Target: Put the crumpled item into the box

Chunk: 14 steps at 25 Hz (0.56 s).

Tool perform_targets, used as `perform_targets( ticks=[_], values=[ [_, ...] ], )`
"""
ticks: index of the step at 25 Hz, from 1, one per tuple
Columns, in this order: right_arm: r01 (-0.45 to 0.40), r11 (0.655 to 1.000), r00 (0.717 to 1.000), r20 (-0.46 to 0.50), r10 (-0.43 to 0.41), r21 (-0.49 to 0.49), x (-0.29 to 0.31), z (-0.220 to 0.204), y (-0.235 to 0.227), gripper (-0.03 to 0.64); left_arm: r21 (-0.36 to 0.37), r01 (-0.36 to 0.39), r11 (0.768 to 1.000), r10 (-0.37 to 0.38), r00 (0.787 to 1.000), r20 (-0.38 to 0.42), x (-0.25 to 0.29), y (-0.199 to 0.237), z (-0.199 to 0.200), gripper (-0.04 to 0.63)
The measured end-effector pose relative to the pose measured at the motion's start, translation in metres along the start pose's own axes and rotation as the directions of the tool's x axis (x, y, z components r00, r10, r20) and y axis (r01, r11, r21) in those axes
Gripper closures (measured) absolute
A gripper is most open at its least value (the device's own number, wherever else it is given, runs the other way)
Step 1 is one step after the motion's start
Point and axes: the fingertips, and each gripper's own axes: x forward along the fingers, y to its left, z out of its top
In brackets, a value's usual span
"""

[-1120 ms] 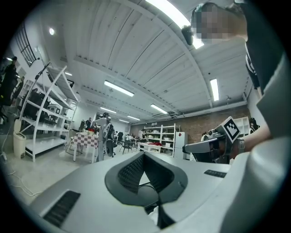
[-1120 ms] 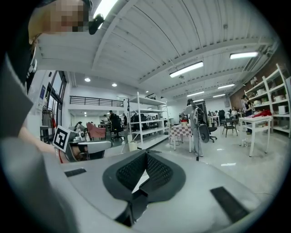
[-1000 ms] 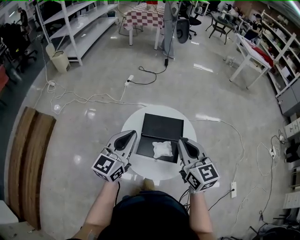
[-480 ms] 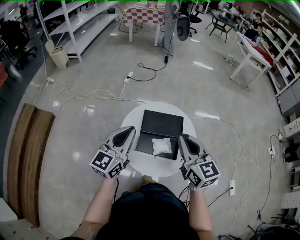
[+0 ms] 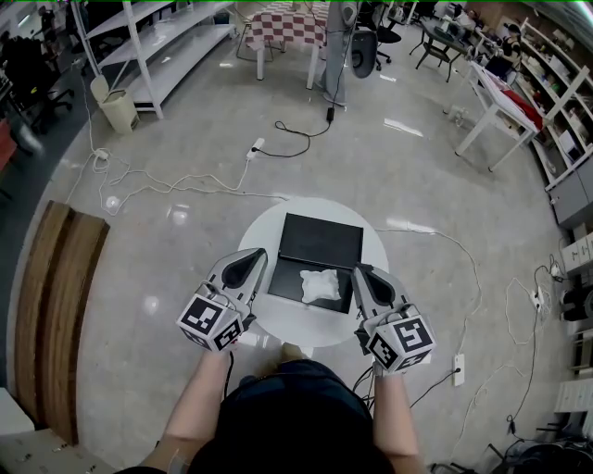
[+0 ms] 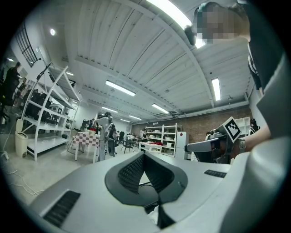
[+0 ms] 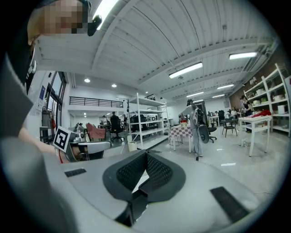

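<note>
White crumpled item [image 5: 321, 284] lies inside black box [image 5: 320, 243] on round table [image 5: 306, 324], same spot as before. Left gripper [image 5: 250, 261] and right gripper [image 5: 363, 278] flank the box, barely shifted, jaws together, empty.

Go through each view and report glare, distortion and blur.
Head view: wide-angle bending at the edges, lamp glare on the glossy floor, table sharp. Left gripper view: round dark border, ceiling lamp blown out. Right gripper view: same border, strip light overexposed.
</note>
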Motion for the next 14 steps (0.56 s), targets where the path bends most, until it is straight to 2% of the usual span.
perform_targets(
  ticks=[14],
  values=[
    [-0.002, 1.000, 1.000, -0.011, 0.002, 0.019, -0.008, -0.008, -0.011, 0.614, -0.011, 0.006, 1.000, -0.006, 1.000, -0.022, 0.009, -0.012, -0.009, 0.595]
  ],
)
